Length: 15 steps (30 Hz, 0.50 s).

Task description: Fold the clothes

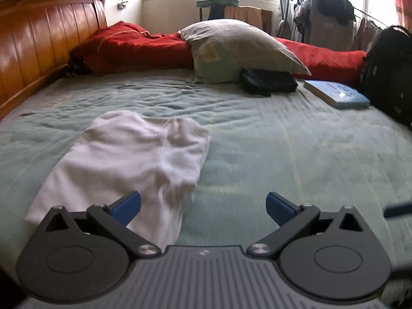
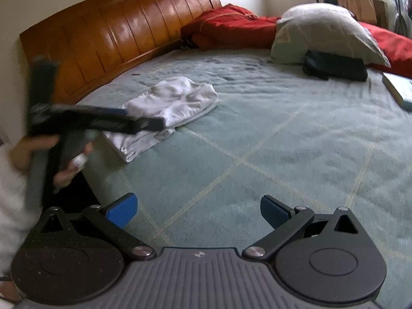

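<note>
The folded white cotton garment lies on the pale green bedspread, near the curved wooden headboard (book and pillow sit well apart). The left gripper and right gripper both hover spread wide, grasping nothing.

No legible text anywhere. Blue book on the bed has red print + a pic on the cover, too blurred to read; in right wrist view only its edge shows. Pale pillow carries a yellowish square patch/label, no letters made out. Both gripper bodies bear a small light logo mark at top centre, a symbol, not readable as letters
</note>
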Each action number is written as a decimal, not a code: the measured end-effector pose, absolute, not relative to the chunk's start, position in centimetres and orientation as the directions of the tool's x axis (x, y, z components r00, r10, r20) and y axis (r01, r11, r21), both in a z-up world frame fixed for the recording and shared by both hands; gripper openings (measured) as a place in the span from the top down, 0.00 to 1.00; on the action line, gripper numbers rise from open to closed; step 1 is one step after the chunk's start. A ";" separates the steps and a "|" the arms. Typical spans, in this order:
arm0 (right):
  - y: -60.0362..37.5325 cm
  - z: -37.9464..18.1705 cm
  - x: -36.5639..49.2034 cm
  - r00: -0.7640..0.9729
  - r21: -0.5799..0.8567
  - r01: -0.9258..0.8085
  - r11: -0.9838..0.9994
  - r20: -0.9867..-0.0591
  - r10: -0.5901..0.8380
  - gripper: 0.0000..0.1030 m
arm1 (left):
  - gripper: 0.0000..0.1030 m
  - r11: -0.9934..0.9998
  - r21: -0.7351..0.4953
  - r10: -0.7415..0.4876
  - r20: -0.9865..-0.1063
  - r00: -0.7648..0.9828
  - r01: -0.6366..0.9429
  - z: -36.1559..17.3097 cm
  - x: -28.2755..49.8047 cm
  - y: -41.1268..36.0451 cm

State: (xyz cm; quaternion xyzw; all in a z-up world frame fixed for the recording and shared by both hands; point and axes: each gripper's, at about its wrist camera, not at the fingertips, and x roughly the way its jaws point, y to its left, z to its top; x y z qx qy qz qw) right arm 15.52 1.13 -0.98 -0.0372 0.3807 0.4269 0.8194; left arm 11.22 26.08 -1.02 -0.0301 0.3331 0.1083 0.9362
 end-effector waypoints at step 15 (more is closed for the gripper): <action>2.7 -2.3 12.2 0.339 0.218 -0.705 0.675 -0.732 0.591 0.00 | 0.01 0.920 0.017 0.318 -0.617 0.720 -0.392 0.3 0.7 21.2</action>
